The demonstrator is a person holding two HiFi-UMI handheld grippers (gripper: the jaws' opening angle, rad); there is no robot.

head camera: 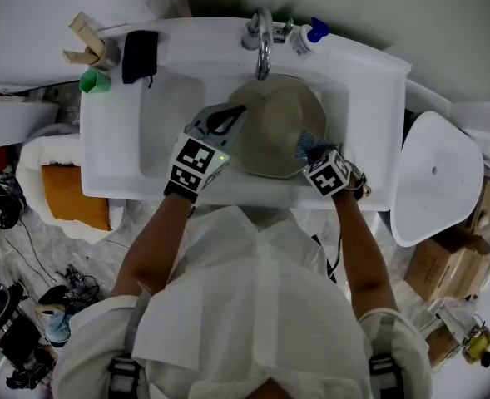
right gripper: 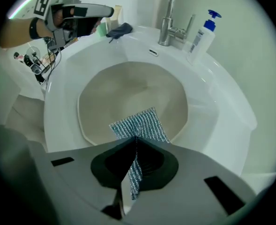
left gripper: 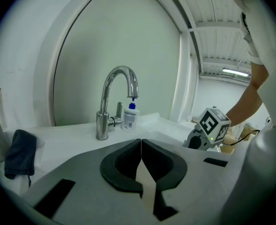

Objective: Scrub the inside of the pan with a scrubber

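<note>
Two grippers were held over a white sink (head camera: 369,98). At lower centre of the right gripper view, the right gripper (right gripper: 136,139) pointed steeply down. Its jaws were clamped on a silvery woven-mesh scrubber (right gripper: 138,125), which fanned out over the near rim of the round beige pan (right gripper: 128,88) in the basin. In the head view, the left gripper (head camera: 236,116) reached nearly level over the pan's left rim, jaws closed together and empty. Beyond stood a chrome faucet (head camera: 263,44), a soap bottle (right gripper: 203,34) and a dark cloth (head camera: 139,55).
</note>
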